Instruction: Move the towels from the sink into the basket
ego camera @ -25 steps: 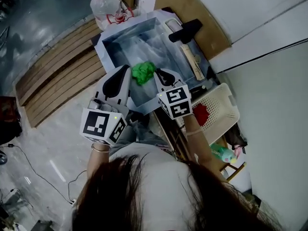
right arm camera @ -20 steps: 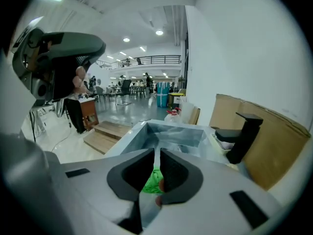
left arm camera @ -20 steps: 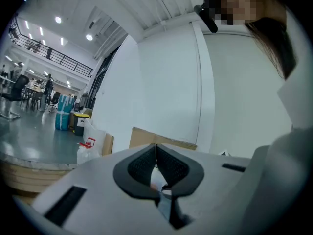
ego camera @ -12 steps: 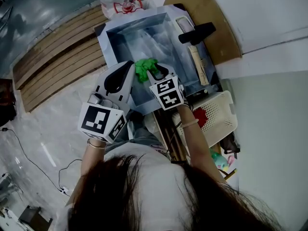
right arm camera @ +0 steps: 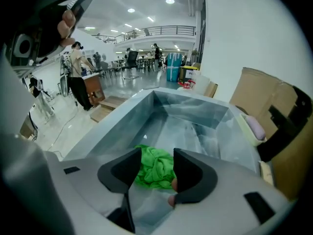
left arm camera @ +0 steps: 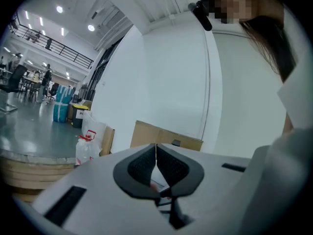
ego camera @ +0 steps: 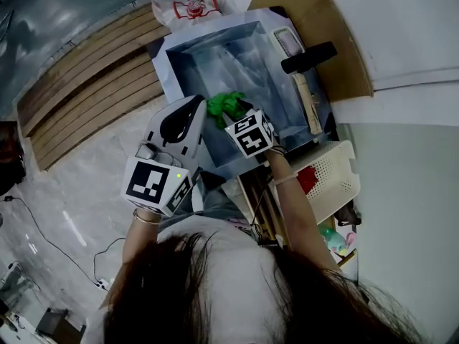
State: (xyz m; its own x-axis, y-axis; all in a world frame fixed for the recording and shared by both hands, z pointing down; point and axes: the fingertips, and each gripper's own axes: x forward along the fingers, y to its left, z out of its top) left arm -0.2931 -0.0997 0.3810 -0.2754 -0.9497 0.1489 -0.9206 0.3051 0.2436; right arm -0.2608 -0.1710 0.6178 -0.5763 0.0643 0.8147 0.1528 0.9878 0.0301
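Big open lab/office hall: mezzanine (right arm camera: pixel 151 31) w/ railing, desks (right arm camera: pixel 146 62), polished floor (right arm camera: pixel 129 84).

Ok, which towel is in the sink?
The crumpled green cloth towel, lying in the metal sink just ahead of the right gripper's opening jaws; the red towel sits in the white plastic basket.

A glossy grey floor (ego camera: pixel 50 27) is seen at the far side, with a slatted wooden platform (ego camera: pixel 86 99) laid on it and paler marbled flooring (ego camera: pixel 72 192) nearer. A white wall (ego camera: pixel 409 20) is fronted by a leaning cardboard sheet (ego camera: pixel 283 6). In the right gripper view a large hall is lit by round ceiling lights (right arm camera: pixel 169 1), and a railed balcony (right arm camera: pixel 146 31) is shown above distant desks (right arm camera: pixel 142 61)
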